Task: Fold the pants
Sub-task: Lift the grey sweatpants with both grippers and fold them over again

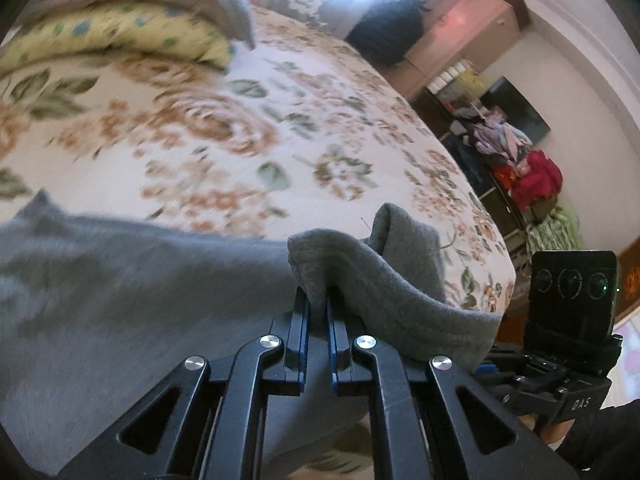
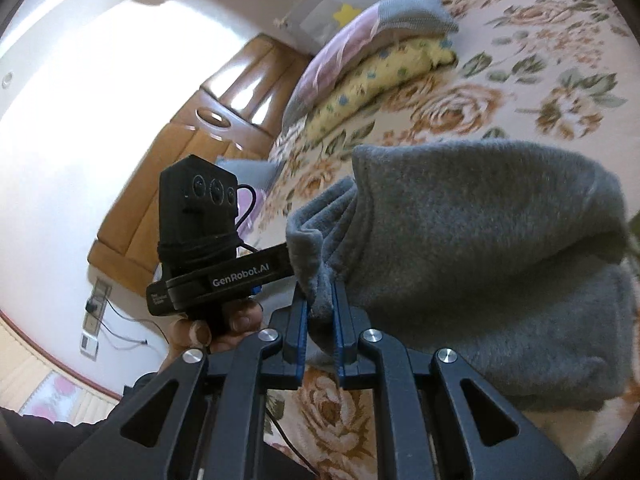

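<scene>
The grey fleece pants point(image 1: 120, 280) lie on a flowered bedspread point(image 1: 240, 120), partly lifted at one end. My left gripper point(image 1: 318, 300) is shut on a bunched edge of the grey cloth, which rises between its blue-lined pads. In the right wrist view the pants point(image 2: 480, 240) hang in thick folds above the bedspread point(image 2: 520, 60). My right gripper point(image 2: 322, 296) is shut on another bunch of the same edge. Both grippers sit close together: the right unit point(image 1: 568, 320) shows at the left view's right edge, and the left unit point(image 2: 208, 240) appears in a person's hand point(image 2: 224, 324).
Folded pink, grey and yellow bedding point(image 1: 140, 12) is stacked at the bed's far end. A wooden headboard point(image 2: 192, 152) stands by the wall. Shelves with piled clothes point(image 1: 520, 160) line the room beyond the bed's edge point(image 1: 492, 248).
</scene>
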`<action>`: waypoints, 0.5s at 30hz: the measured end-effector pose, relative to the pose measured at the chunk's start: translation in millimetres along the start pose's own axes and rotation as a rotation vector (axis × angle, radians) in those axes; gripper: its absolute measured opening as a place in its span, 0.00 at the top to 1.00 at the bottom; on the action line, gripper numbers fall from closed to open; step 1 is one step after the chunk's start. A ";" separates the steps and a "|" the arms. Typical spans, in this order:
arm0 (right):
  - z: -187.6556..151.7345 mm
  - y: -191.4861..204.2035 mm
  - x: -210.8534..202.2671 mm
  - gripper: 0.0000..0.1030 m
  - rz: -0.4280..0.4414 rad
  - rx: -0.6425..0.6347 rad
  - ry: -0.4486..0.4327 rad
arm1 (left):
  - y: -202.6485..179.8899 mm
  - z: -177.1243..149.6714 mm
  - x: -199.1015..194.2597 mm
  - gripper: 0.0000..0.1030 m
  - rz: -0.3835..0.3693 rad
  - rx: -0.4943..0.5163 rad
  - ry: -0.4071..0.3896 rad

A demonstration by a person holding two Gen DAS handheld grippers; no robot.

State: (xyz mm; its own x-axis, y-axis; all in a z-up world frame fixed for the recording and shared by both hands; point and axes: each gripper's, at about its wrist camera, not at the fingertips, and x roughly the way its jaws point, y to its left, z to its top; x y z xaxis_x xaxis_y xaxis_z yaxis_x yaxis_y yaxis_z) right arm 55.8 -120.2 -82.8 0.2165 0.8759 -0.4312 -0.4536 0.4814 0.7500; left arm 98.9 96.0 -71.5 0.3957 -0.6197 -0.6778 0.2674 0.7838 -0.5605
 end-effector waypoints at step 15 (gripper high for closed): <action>-22.4 -6.8 68.7 0.75 -0.061 0.023 0.204 | 71.8 -41.2 -53.2 0.92 0.170 -0.150 -0.019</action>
State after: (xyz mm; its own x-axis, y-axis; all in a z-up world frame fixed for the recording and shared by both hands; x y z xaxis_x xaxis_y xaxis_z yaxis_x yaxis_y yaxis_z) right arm 54.5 -64.0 -128.8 0.0620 0.8214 -0.5670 -0.4248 0.5358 0.7297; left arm 60.8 183.5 -95.2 0.4407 -0.4774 -0.7602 0.0627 0.8612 -0.5045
